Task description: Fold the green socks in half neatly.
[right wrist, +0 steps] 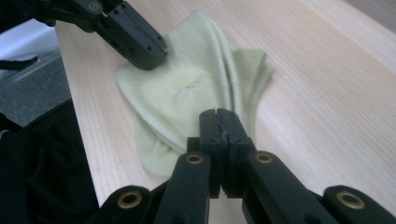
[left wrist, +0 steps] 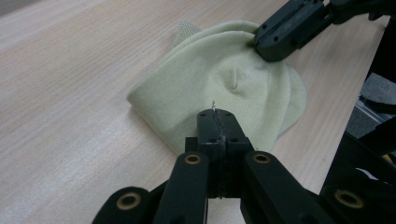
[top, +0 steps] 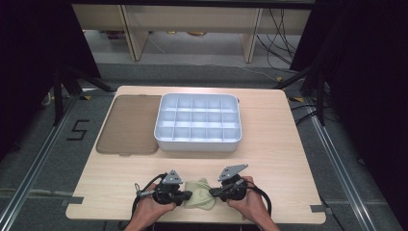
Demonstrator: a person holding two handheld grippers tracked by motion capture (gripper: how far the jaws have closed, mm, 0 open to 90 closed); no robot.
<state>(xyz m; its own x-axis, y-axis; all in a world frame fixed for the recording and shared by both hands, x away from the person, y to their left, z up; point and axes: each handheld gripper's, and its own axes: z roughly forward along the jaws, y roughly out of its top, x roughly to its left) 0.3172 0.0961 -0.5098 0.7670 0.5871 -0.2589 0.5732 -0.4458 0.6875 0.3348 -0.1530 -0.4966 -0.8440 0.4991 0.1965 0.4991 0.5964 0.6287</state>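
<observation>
A pale green knit sock (top: pixel 201 195) lies folded near the table's front edge, between my two grippers. My left gripper (top: pixel 188 195) has its jaws shut on the sock's (left wrist: pixel 224 74) near edge, and a small tuft shows at the left gripper's (left wrist: pixel 217 114) tip. From the other side my right gripper (top: pixel 214 192) is shut on the sock's (right wrist: pixel 187 88) opposite edge. The right gripper's (right wrist: pixel 219 114) jaws press together over the fabric. Across the sock, each gripper view takes in the other gripper: the right gripper (left wrist: pixel 268 44) and the left gripper (right wrist: pixel 147 53).
A white tray (top: pixel 197 144) with several compartments stands at the middle of the table. A flat brown mat (top: pixel 130 125) lies to its left. Bare wood lies between the tray and the sock. The table's front edge is just behind my hands.
</observation>
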